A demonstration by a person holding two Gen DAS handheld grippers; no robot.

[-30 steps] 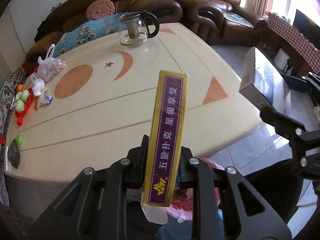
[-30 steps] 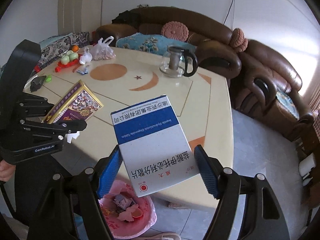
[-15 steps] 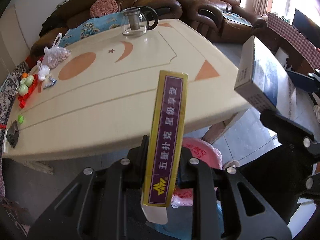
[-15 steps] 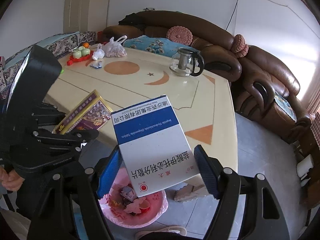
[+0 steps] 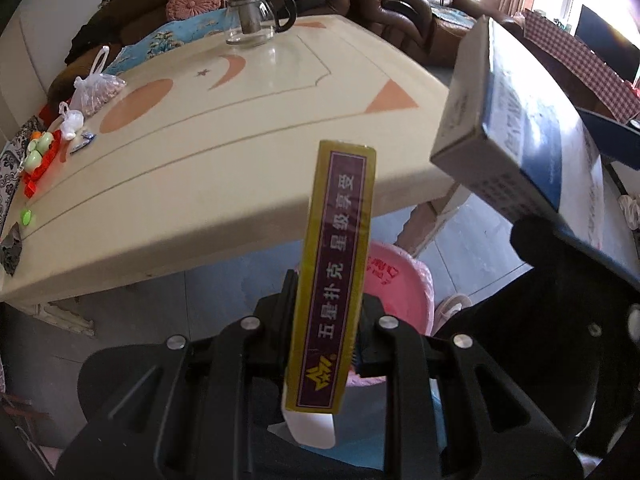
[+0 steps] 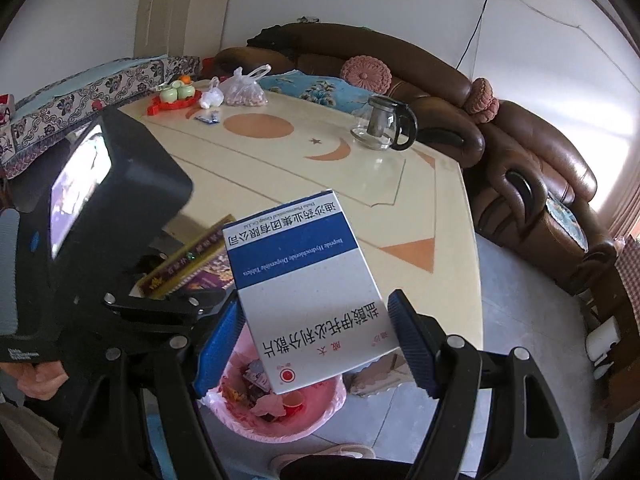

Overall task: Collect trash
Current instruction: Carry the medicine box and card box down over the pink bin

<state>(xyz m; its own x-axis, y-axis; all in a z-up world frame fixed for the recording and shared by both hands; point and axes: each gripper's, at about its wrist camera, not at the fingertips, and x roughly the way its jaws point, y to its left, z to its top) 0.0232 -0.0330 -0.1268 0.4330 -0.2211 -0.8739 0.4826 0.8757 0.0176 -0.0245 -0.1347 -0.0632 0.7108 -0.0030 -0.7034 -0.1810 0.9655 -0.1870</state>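
My left gripper (image 5: 326, 332) is shut on a yellow and purple playing-card box (image 5: 334, 276), held on edge above the pink trash bin (image 5: 400, 280). The card box also shows in the right wrist view (image 6: 188, 268). My right gripper (image 6: 316, 344) is shut on a white and blue medicine box (image 6: 304, 280), held above the pink-lined trash bin (image 6: 280, 404), which has several wrappers inside. The medicine box also shows at the right of the left wrist view (image 5: 516, 128).
The cream table (image 5: 240, 120) carries a glass teapot (image 5: 256, 16), a bag of nuts (image 5: 96, 88), green cups on a red tray (image 5: 38, 152) and small wrappers (image 5: 82, 140). Brown leather sofas (image 6: 532, 184) stand behind. A slipper (image 6: 340, 454) lies on the tiled floor.
Both grippers have pulled back from the table and lowered with their boxes. The pink bin has come into fuller view beneath them, and the two grippers are closer together.
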